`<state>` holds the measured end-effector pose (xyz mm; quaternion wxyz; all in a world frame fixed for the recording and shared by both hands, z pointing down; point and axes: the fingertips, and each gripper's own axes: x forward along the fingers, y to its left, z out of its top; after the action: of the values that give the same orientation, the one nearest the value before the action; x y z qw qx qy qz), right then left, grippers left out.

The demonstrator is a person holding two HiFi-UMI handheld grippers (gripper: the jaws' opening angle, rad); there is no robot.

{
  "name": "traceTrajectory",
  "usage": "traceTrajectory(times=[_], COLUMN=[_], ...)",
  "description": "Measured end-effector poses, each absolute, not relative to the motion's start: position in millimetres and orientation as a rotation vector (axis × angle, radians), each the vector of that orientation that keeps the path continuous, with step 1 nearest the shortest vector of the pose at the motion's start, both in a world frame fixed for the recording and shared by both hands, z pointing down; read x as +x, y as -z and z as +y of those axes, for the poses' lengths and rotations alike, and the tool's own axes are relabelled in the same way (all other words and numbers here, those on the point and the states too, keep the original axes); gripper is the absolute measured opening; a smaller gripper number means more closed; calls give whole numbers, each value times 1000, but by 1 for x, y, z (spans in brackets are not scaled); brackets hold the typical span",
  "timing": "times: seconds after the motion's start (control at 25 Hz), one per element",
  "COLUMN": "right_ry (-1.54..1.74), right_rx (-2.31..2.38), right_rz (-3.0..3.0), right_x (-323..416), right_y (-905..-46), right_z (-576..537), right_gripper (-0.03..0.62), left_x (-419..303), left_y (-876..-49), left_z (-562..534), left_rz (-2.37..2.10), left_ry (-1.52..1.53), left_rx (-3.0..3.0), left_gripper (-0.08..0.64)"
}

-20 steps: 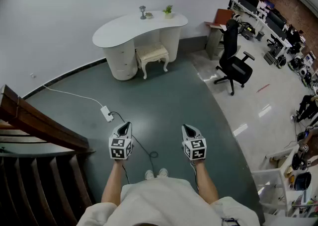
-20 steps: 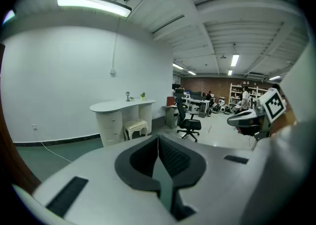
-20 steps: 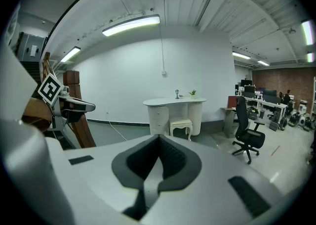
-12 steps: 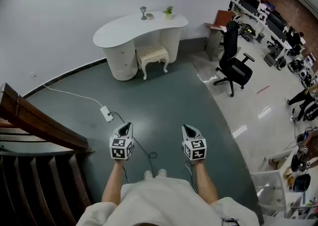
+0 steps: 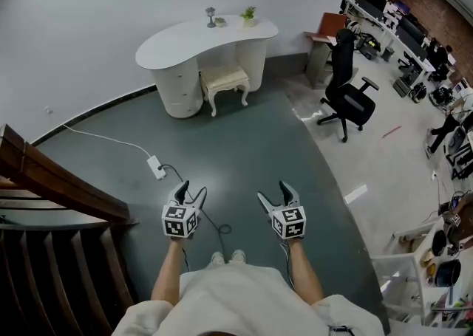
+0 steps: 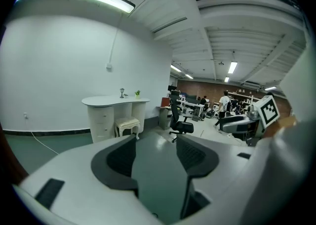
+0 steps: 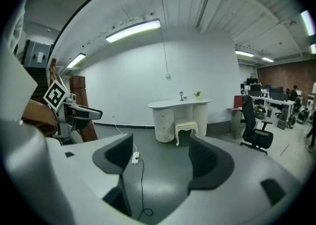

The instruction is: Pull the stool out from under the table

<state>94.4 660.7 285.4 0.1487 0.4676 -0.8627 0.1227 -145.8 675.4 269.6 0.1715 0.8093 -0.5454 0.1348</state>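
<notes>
A cream stool (image 5: 226,80) with carved legs stands tucked partly under the white curved table (image 5: 199,35) at the far wall. In the left gripper view the stool (image 6: 127,126) is small and distant under the table (image 6: 114,101); the right gripper view shows the same stool (image 7: 186,129) and table (image 7: 178,104). My left gripper (image 5: 191,190) and right gripper (image 5: 272,191) are held side by side in front of my body, both open with nothing between the jaws, several steps short of the stool.
A white power strip (image 5: 157,168) and its black cable lie on the grey-green floor just ahead of the left gripper. A wooden stair rail (image 5: 59,179) stands at the left. A black office chair (image 5: 347,98) is at the right, with desks behind it.
Both grippers' jaws have spread apart from shut to open. The hands stay in about the same place; the view has shifted slightly.
</notes>
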Motion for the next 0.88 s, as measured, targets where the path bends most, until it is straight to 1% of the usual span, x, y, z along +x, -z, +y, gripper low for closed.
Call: traceTrajectory(times=[0.04, 0.24, 0.48, 0.88], right_ry=[-346, -333, -343, -327], right_rx=[1339, 1338, 1338, 1371], right_rz=[-2473, -2434, -2418, -2372], right_x=[97, 105, 105, 95], right_y=[-287, -297, -307, -319], right_z=[661, 647, 616, 488], right_gripper=[331, 298, 276, 261], left_x=[-144, -137, -137, -148], left_y=[-272, -280, -294, -313], left_z=[676, 666, 640, 505], left_rz=[-1548, -1542, -1538, -1501], left_ry=[-379, -402, -442, -419], left_rx=[2288, 2276, 2262, 2274], left_gripper=[238, 238, 238, 238])
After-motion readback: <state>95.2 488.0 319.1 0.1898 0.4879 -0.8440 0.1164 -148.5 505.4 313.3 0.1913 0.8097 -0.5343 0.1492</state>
